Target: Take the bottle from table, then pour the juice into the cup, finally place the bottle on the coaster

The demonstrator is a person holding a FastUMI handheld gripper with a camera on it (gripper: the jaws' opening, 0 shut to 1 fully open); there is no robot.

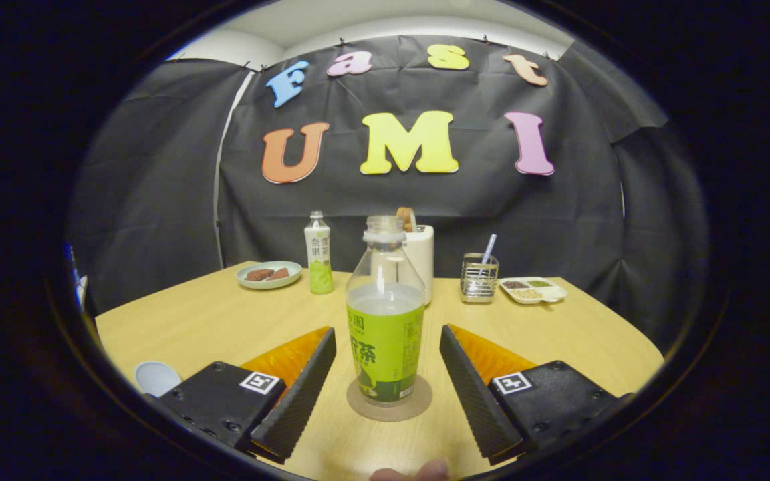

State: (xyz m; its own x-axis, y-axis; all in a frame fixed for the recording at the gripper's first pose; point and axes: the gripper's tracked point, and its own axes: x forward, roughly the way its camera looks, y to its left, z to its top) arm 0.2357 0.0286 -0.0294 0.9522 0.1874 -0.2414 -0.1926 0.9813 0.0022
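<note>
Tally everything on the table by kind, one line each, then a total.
Bottles: 2, the open bottle on the coaster between the gripper fingers, which stand apart clear of it, and a capped bottle behind.
Coaster: 1
Plate: 1
Divided tray: 1
Wire holder: 1
White container: 1
White cup: 1
Total: 8

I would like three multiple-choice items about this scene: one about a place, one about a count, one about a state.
1. Where does the open bottle stand?
A. on the coaster
B. on the plate
C. in the metal holder

2. How many bottles are on the table?
A. one
B. two
C. three

3. How is the gripper?
A. shut on the bottle
B. open, fingers apart from the bottle
C. shut on the cup

Key: A, the round coaster lies under it; B, a second bottle stands behind; B, gaps show on both sides.
</note>
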